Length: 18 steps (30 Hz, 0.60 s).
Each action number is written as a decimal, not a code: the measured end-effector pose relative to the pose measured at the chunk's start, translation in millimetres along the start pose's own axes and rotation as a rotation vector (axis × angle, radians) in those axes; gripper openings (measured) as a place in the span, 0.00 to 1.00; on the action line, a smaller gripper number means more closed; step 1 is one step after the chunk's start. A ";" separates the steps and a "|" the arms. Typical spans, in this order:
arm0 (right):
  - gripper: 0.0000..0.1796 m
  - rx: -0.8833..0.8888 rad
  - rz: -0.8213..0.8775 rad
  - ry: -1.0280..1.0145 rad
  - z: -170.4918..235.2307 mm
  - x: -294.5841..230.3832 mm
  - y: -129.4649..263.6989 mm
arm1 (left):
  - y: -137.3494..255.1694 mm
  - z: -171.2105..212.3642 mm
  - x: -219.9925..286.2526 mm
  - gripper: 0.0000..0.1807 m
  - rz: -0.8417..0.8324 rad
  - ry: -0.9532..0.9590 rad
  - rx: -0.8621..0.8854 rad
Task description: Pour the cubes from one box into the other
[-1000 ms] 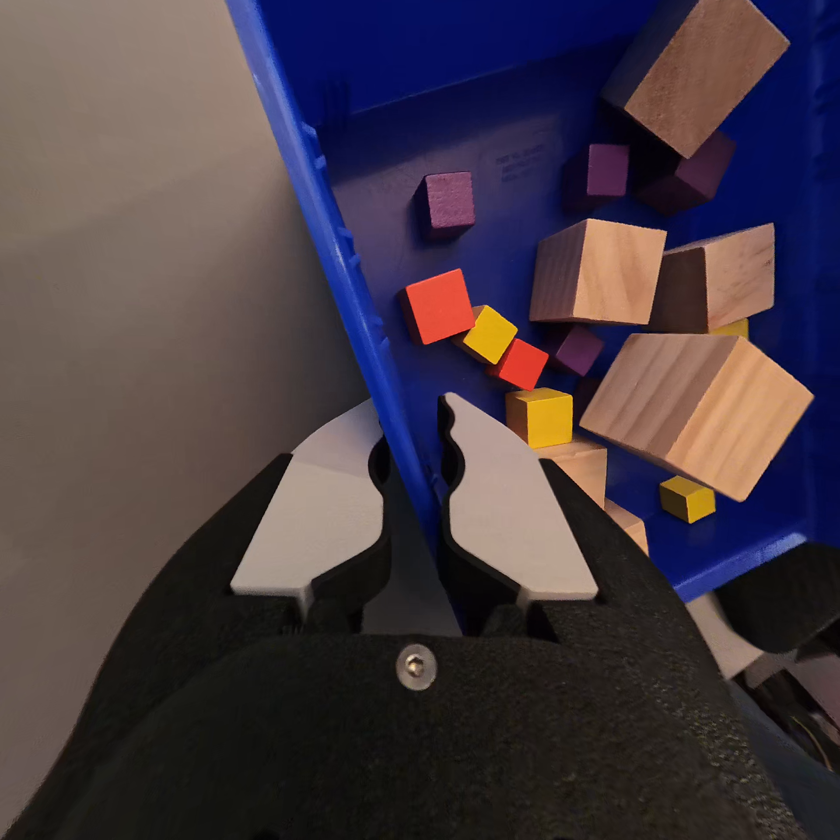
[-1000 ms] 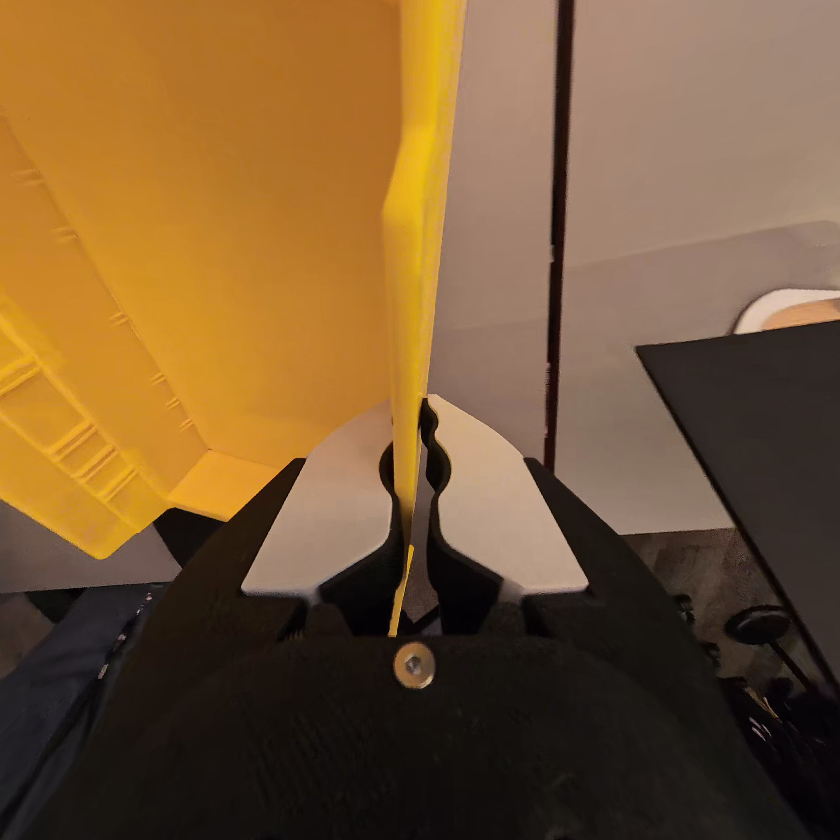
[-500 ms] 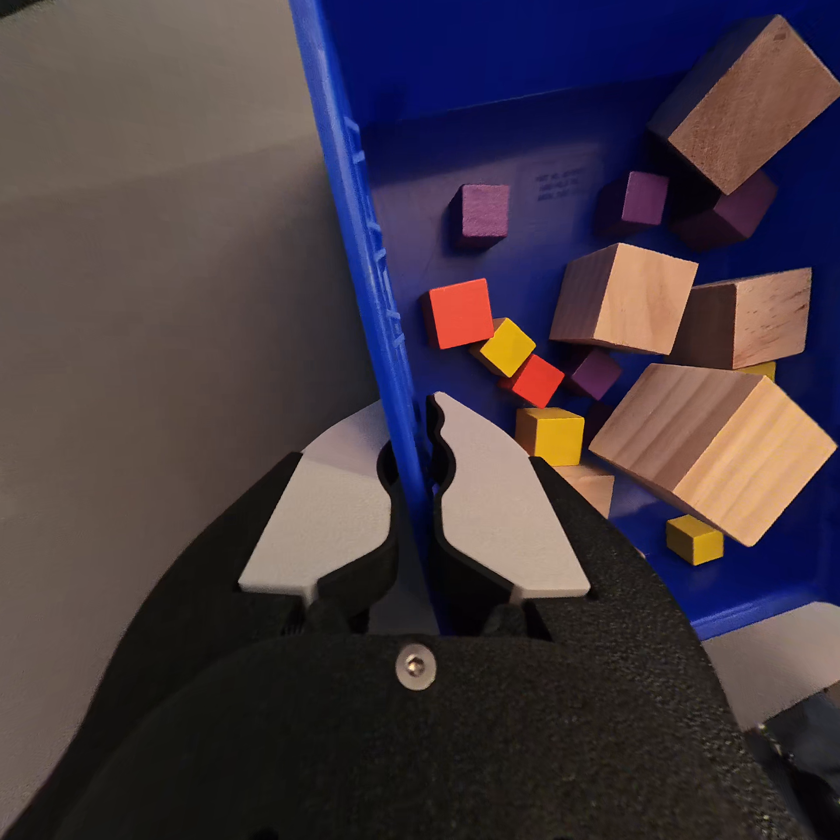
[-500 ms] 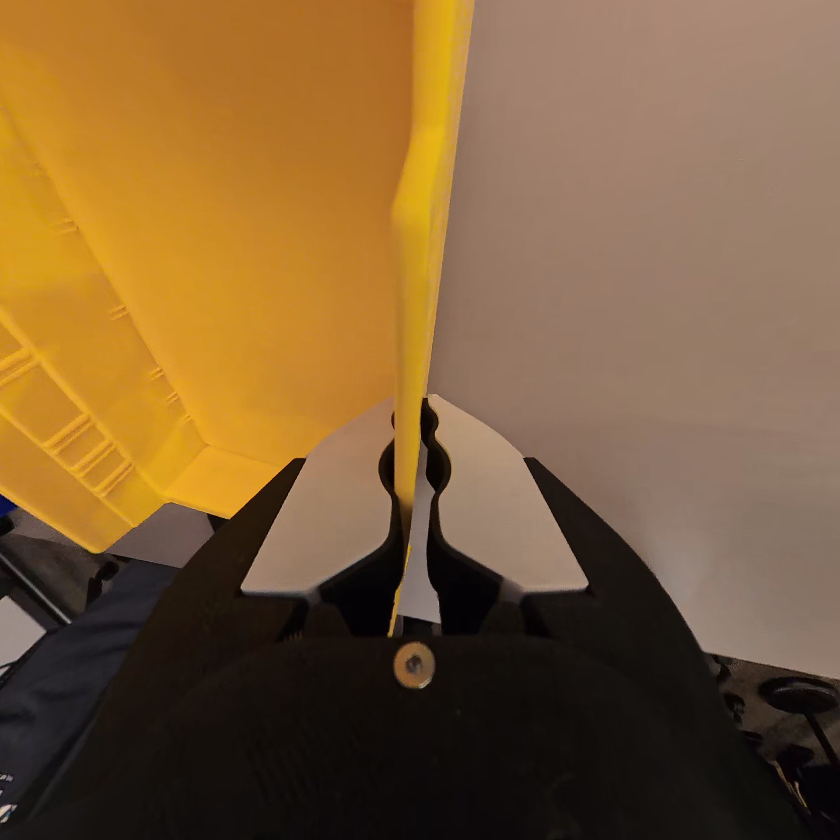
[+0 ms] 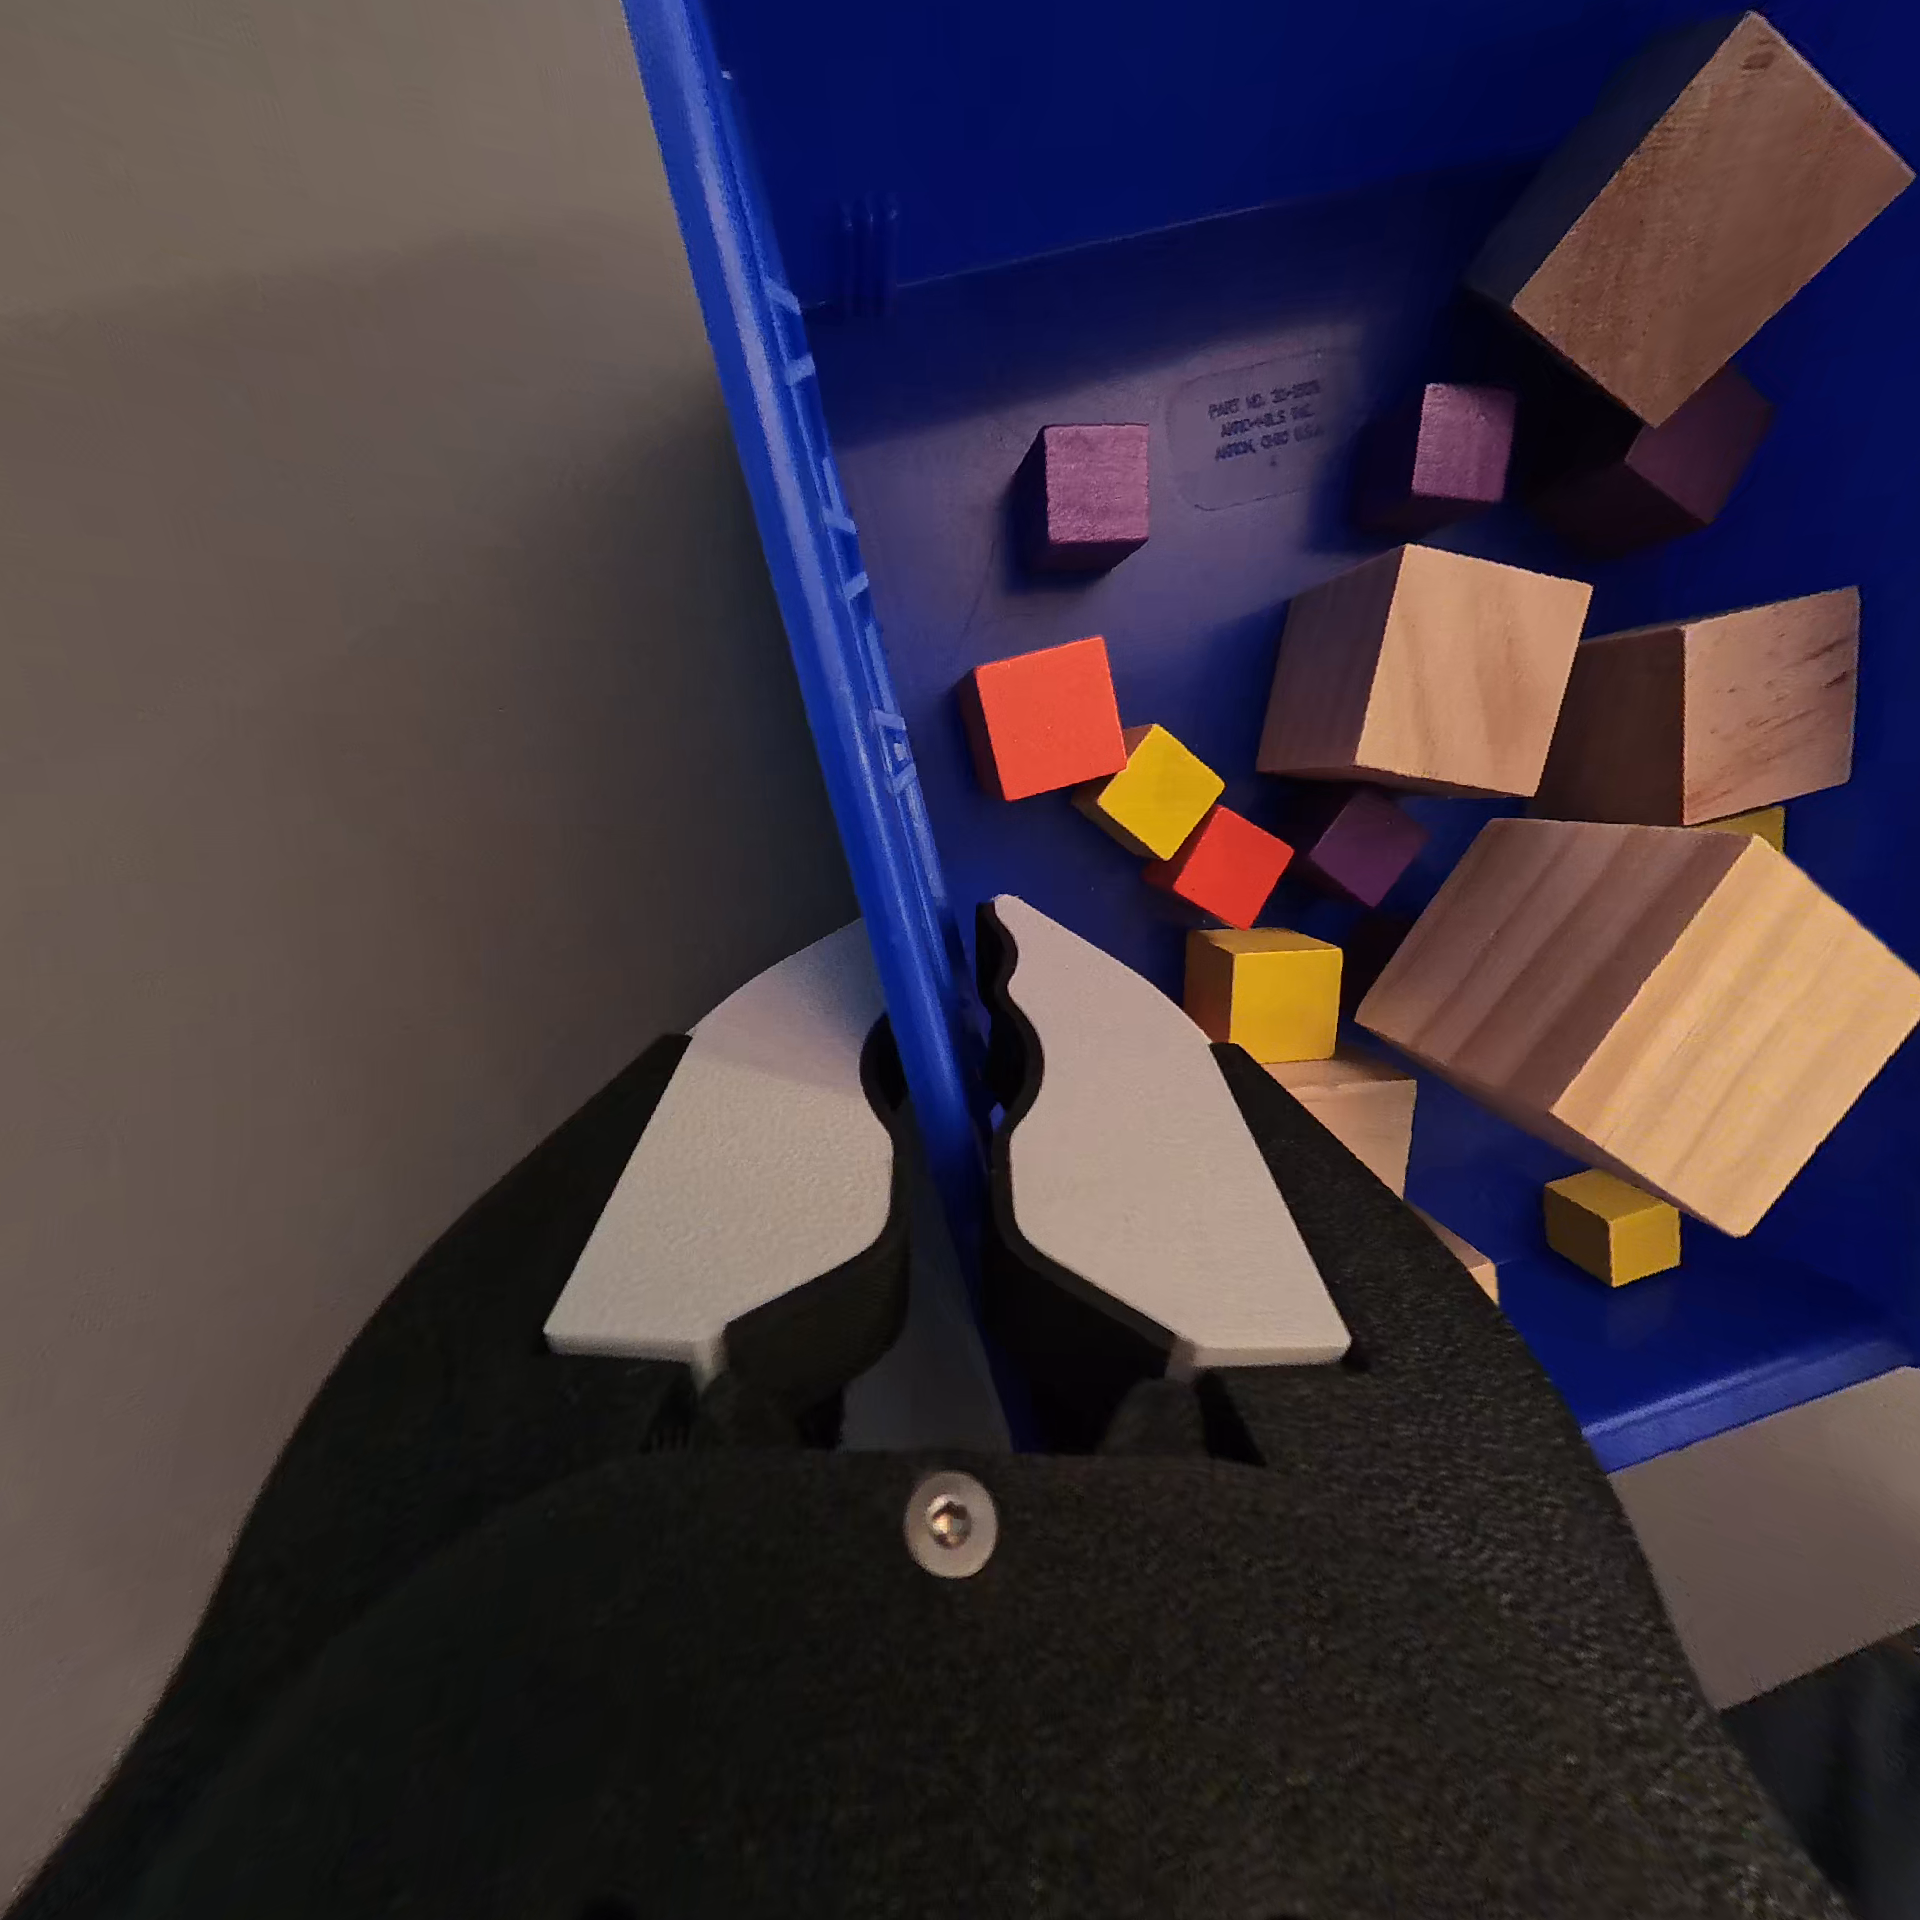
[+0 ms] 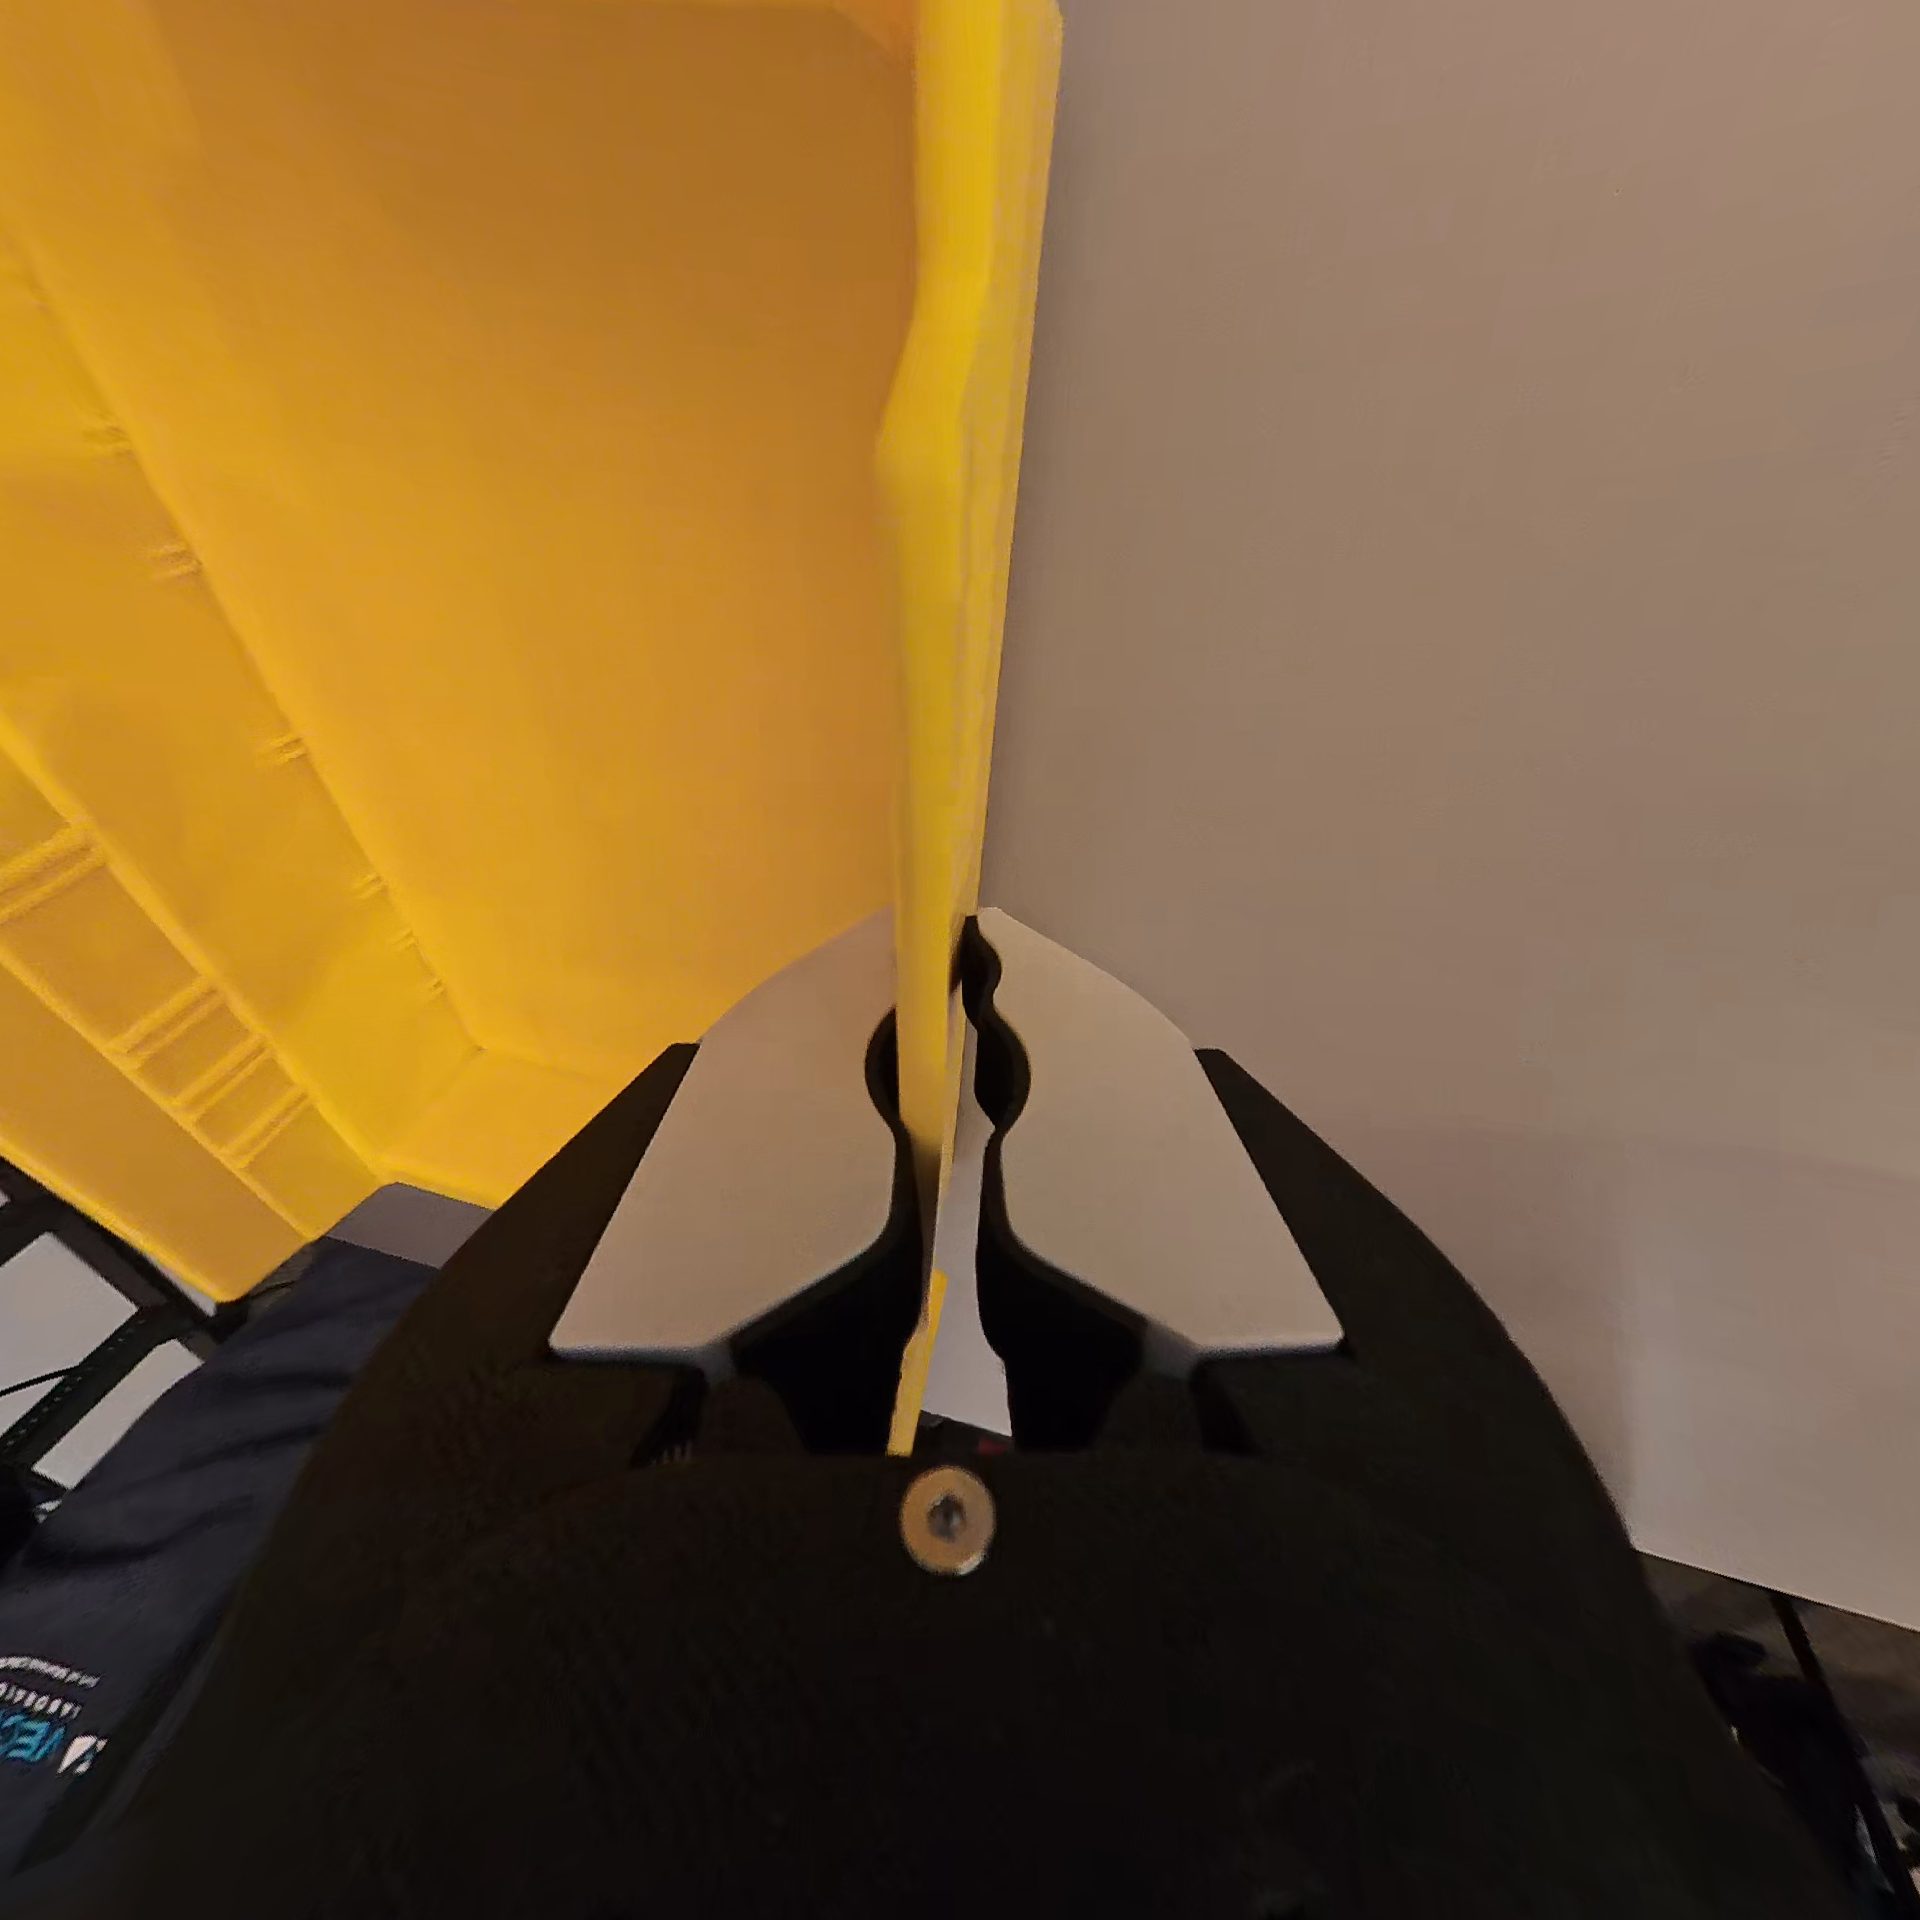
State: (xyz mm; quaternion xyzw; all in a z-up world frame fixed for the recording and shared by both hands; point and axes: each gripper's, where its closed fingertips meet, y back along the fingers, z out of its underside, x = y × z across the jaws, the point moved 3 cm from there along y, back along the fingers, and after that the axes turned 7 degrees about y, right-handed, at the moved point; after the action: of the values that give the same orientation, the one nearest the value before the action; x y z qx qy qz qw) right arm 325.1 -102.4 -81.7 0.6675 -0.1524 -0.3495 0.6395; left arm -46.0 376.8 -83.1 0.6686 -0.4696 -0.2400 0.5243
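Observation:
My left gripper [image 5: 928, 935] is shut on the left wall of the blue box [image 5: 1039, 166]. Inside the box lie several cubes: large plain wooden ones [image 5: 1642, 997], small purple ones [image 5: 1096, 497], orange ones [image 5: 1044, 715] and yellow ones [image 5: 1262, 992]. My right gripper [image 6: 954, 935] is shut on the right wall of the yellow box [image 6: 499, 540], which fills the left of the right wrist view. What shows of the yellow box's inside holds no cubes.
A pale tabletop [image 5: 312, 623] lies left of the blue box and also right of the yellow box [image 6: 1455, 727]. A dark bag [image 6: 156, 1558] and dark floor clutter [image 6: 1829, 1714] show past the table's near edge at the bottom corners.
The blue box has swung more upright in the left view and the other gripper has left its lower right corner. In the right view, the dark panel and pole have gone; tabletop now fills it.

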 end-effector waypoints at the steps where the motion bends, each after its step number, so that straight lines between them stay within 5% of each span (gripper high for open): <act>1: 0.03 -0.007 -0.002 -0.003 -1.2 -1.1 -1.6 | 1.6 1.7 -4.6 0.06 -0.002 0.005 0.002; 18: 0.05 -0.043 -0.006 0.026 -11.0 -12.5 -14.1 | 14.5 10.1 -53.7 0.05 -0.009 0.059 0.015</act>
State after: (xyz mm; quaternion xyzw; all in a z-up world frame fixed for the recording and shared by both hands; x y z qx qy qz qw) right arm 320.0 -84.1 -92.5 0.6588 -0.1344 -0.3460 0.6544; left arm -83.5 419.1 -82.3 0.6813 -0.4525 -0.2193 0.5319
